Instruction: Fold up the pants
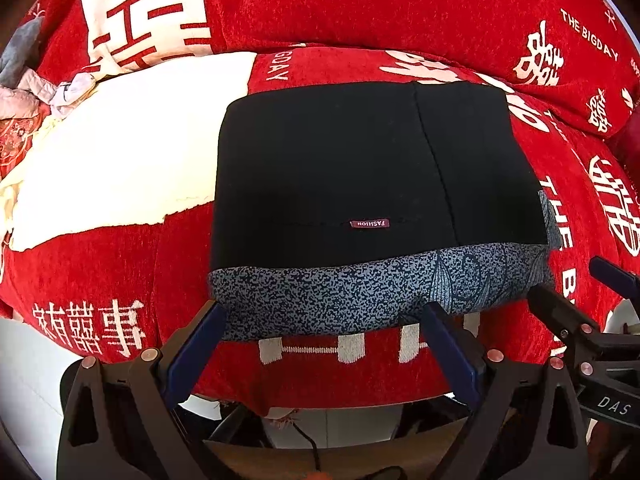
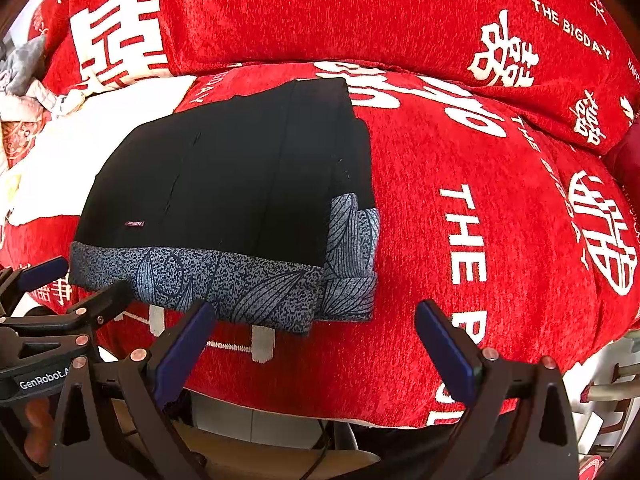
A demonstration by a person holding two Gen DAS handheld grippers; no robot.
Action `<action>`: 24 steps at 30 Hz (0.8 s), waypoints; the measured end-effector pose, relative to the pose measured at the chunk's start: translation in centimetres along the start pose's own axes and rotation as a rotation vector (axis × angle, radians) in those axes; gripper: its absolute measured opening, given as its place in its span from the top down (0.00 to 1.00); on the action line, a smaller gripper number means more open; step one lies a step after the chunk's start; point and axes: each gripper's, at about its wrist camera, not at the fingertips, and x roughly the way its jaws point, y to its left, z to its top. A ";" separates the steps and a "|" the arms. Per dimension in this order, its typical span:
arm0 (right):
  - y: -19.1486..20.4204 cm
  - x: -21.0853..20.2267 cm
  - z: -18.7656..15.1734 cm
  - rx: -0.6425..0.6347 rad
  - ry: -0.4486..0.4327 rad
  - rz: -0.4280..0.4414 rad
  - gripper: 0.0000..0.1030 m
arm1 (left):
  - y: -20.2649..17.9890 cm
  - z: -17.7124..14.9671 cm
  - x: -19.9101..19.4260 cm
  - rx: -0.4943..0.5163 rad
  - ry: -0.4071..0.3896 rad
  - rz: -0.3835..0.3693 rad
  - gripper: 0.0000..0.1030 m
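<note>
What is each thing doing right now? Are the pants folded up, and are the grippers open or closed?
Pants: folded into a flat bundle, lying on the red cushion, patterned grey lining showing along the near edge.
Left gripper: open, holding nothing, near the bundle's near edge.
Right gripper: open, holding nothing.
Red cushion: lying flat under the pants.

Left black two-finger gripper with blue pads [image 1: 320, 320]: jaws spread wide, nothing between them. Right black two-finger gripper with blue pads [image 2: 316, 318]: same, wide apart, empty. Both level, side by side, each showing at the other's outer jaw.
</note>
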 end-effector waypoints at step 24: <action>-0.1 -0.1 -0.1 0.001 -0.001 0.000 0.02 | 0.2 0.1 0.1 0.006 0.010 -0.034 0.05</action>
